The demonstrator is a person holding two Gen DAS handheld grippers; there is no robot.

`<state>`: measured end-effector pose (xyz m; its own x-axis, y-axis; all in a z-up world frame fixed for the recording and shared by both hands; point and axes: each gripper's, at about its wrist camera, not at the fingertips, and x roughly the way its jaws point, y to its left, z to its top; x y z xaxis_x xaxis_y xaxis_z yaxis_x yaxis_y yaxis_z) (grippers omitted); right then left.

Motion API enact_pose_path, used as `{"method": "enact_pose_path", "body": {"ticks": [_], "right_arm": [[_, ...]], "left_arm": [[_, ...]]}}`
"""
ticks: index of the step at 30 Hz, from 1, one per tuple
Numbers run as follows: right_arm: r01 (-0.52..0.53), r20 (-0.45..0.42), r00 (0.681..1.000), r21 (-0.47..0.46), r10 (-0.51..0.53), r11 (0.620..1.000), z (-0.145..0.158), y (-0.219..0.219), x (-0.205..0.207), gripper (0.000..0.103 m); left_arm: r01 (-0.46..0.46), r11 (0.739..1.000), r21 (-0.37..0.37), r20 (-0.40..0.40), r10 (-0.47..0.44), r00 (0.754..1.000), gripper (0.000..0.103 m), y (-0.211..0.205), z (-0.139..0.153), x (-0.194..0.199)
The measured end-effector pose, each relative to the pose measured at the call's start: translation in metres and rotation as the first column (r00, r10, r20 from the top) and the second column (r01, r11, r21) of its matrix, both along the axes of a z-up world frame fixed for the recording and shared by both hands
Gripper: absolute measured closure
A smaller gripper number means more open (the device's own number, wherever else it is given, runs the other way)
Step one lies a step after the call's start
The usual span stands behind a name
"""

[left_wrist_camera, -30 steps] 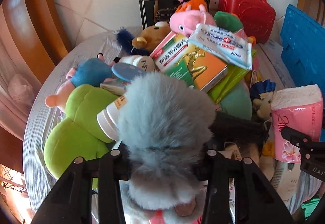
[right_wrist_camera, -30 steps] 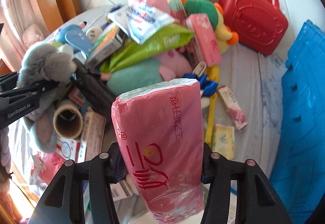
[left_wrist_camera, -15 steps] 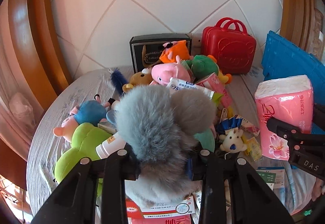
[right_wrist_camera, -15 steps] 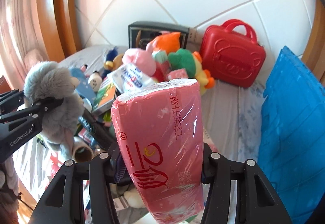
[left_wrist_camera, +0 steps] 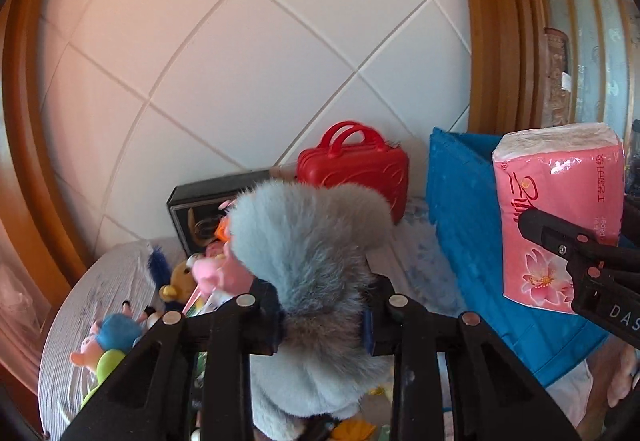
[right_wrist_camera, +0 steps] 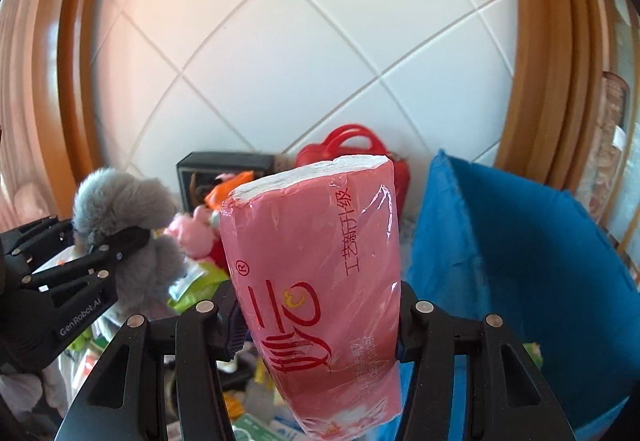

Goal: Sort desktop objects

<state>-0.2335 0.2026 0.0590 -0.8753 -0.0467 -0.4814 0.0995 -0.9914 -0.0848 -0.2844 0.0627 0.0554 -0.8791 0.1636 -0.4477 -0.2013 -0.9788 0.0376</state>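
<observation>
Both loads have been raised clear of the worktop: the left tool is clamped on the grey plush, the right tool on the pink tissue pack, ready for binning.

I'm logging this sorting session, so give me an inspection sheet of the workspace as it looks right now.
Surface: round table under a pale striped cloth, crowded with items.
Job's things: grey plush toy and pink tissue pack, both lifted above the pile; blue bin at the right.
Clutter: red toy suitcase and black box by the wall; pink pig plush, brown bear plush, blue-headed plush, packets beneath.
Grippers: left gripper shut on the grey plush toy; right gripper shut on the pink tissue pack.
Cables: nothing seen.
Surroundings: white tiled wall, wooden frame either side.
</observation>
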Motion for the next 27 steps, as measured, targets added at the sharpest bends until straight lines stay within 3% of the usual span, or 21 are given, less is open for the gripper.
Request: {"method": "enact_pose_path", "body": {"ticks": [4, 6, 12, 17, 20, 23, 25, 27], "right_arm": [[0.113, -0.064, 0.991, -0.009, -0.113, 0.994, 0.034, 0.061, 0.01, 0.051], [0.176, -0.084, 0.981, -0.019, -0.176, 0.984, 0.045, 0.098, 0.016, 0.051], [0.33, -0.068, 0.94, -0.052, -0.333, 0.943, 0.05, 0.197, 0.032, 0.051], [0.41, -0.009, 0.912, -0.052, -0.411, 0.911, 0.034, 0.258, 0.041, 0.05], [0.437, 0.032, 0.9, -0.055, -0.435, 0.898, 0.021, 0.287, 0.043, 0.049], [0.447, 0.061, 0.894, -0.061, -0.444, 0.892, 0.007, 0.302, 0.049, 0.048], [0.447, 0.078, 0.893, -0.062, -0.442, 0.892, -0.002, 0.308, 0.051, 0.046], [0.447, 0.084, 0.893, -0.053, -0.442, 0.893, -0.01, 0.316, 0.048, 0.042]], "left_arm": [[0.109, 0.994, 0.012, -0.08, -0.108, 0.991, 0.087, 0.071, 0.036, 0.0], [0.161, 0.987, 0.01, -0.108, -0.159, 0.981, 0.087, 0.109, 0.051, 0.001], [0.325, 0.946, 0.003, -0.138, -0.322, 0.937, 0.091, 0.227, 0.077, 0.006], [0.419, 0.907, -0.039, -0.108, -0.421, 0.901, 0.091, 0.305, 0.073, 0.026], [0.418, 0.906, -0.071, -0.061, -0.423, 0.904, 0.091, 0.335, 0.053, 0.031], [0.422, 0.902, -0.084, 0.013, -0.423, 0.906, 0.075, 0.346, 0.031, 0.03], [0.419, 0.904, -0.083, 0.04, -0.417, 0.908, 0.048, 0.348, 0.02, 0.03], [0.41, 0.909, -0.08, 0.045, -0.408, 0.912, 0.037, 0.338, 0.011, 0.031]]}}
